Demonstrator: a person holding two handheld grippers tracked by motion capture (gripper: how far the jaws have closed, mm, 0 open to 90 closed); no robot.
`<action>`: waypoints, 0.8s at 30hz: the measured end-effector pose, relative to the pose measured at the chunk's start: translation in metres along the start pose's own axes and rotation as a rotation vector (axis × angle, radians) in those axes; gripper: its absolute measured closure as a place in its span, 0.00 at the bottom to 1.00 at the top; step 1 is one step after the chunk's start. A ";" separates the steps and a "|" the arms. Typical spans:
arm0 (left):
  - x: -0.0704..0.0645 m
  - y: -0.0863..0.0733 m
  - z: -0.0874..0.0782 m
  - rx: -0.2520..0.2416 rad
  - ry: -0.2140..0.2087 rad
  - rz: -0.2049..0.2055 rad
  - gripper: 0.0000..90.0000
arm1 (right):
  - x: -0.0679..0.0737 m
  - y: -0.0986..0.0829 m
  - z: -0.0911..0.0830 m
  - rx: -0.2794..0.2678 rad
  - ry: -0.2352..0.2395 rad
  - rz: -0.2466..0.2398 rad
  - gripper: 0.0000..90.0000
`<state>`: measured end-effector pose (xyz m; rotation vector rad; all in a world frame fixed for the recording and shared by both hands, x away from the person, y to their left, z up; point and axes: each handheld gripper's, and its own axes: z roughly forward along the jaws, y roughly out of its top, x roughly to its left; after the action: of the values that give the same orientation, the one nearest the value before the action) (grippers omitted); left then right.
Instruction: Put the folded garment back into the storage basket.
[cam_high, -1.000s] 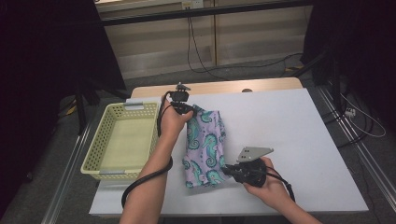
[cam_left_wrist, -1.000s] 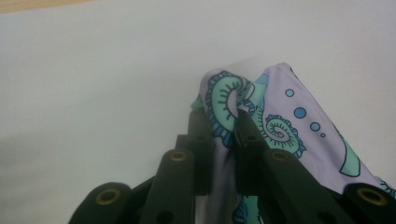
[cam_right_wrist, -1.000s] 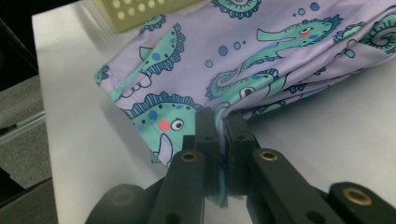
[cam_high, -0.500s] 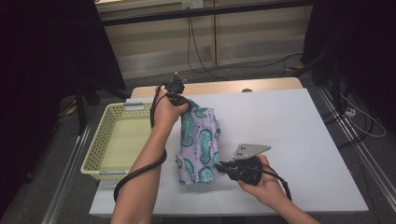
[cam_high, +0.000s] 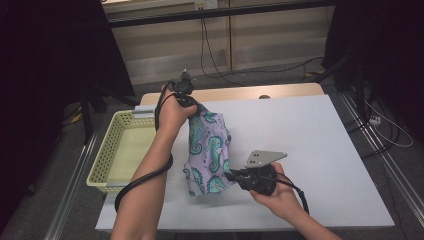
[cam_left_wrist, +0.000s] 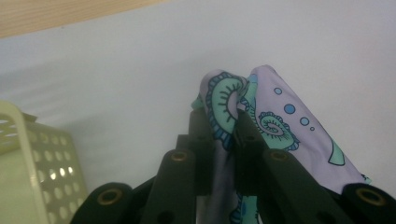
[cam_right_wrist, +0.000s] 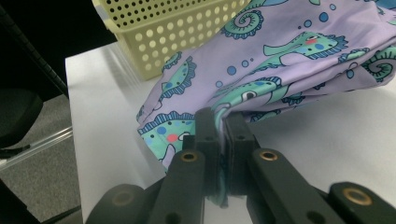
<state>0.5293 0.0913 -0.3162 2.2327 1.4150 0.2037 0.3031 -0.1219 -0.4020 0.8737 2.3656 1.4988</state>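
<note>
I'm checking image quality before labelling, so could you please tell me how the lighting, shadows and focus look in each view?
High view: the table is evenly lit, the surroundings fall into darkness, the seahorse cloth is fairly sharp. Left gripper view: dim and soft, its jaws near the lens blurred. Right gripper view: brighter, the cloth's print crisp, the yellow basket clear, a soft shadow under the cloth.

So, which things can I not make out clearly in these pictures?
- High view: the left tongs tips, hidden by the hand and the seahorse cloth.
- Right gripper view: the basket, cut off by the top edge.
- Left gripper view: the cloth's lower part, hidden behind the tongs.
</note>
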 end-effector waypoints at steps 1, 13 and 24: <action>0.001 0.000 -0.002 -0.002 0.000 0.001 0.90 | 0.000 0.001 0.000 -0.002 -0.001 0.000 0.96; 0.005 0.007 -0.020 -0.004 0.010 -0.004 0.90 | 0.005 0.013 0.001 -0.041 0.013 -0.010 0.96; 0.010 0.009 -0.028 -0.001 0.021 -0.009 0.90 | 0.005 0.019 0.004 -0.064 0.011 -0.016 0.96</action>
<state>0.5307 0.1058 -0.2886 2.2291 1.4348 0.2253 0.3074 -0.1102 -0.3865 0.8319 2.3128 1.5676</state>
